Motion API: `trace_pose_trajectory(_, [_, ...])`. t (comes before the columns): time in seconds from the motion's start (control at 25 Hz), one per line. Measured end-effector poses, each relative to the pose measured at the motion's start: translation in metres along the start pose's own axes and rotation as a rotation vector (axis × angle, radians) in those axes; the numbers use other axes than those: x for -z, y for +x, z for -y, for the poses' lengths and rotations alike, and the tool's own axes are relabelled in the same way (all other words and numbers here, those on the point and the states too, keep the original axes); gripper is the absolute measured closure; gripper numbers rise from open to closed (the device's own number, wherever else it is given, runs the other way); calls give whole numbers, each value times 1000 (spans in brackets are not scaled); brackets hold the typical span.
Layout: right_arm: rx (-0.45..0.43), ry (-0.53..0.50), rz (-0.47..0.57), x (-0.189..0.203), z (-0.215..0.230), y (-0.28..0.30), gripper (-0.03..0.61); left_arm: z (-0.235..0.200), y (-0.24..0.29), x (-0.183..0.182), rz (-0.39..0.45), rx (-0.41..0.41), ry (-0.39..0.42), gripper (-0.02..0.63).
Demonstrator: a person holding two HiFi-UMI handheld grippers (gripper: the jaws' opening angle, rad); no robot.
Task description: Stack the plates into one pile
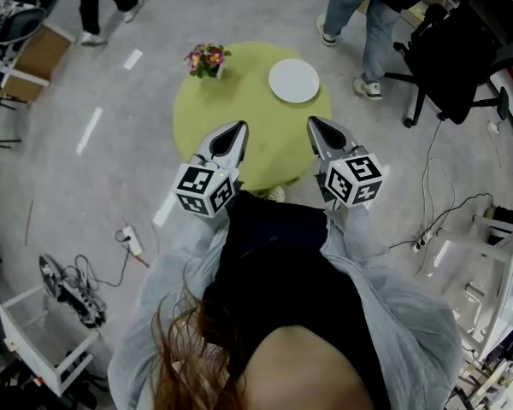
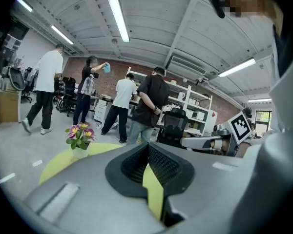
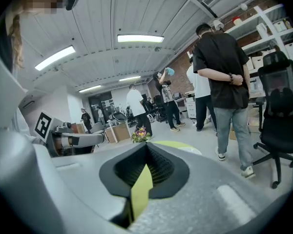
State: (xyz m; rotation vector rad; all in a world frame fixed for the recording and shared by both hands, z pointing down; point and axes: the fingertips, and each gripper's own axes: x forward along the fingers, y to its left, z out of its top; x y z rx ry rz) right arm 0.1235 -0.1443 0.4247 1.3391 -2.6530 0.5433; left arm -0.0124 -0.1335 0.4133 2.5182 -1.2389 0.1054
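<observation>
A white plate pile (image 1: 294,80) lies at the far right of the round green table (image 1: 239,161). Its pale edge (image 3: 190,149) also shows just past the right jaws in the right gripper view. My left gripper (image 1: 238,127) hovers over the table's near left, its jaws closed to a point with nothing between them. My right gripper (image 1: 311,123) hovers over the near right, short of the plates, shut and empty. In each gripper view the black pads meet at the tip, for the left gripper (image 2: 147,145) and the right gripper (image 3: 146,145).
A small pot of pink and yellow flowers (image 1: 207,60) stands at the table's far left edge. Several people stand or walk beyond the table (image 1: 359,15). A black office chair (image 1: 449,58) is at the right. Cables and a power strip (image 1: 132,242) lie on the floor.
</observation>
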Motion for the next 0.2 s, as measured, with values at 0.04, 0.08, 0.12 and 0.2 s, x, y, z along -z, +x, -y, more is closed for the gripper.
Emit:
trace_pose_trajectory(0.04, [-2, 1, 0, 0, -1, 1, 577, 0, 0, 1, -1, 2, -2, 601])
trace_pose_trajectory(0.08, [-4, 2, 0, 1, -1, 2, 577, -1, -1, 1, -1, 3, -5, 601])
trace_pose_trajectory(0.12, [-5, 1, -1, 1, -2, 3, 577, -2, -1, 1, -1, 5, -7, 601])
trace_pose_trajectory(0.2, [-7, 0, -3, 1, -2, 5, 577, -3, 0, 2, -1, 7, -12, 601])
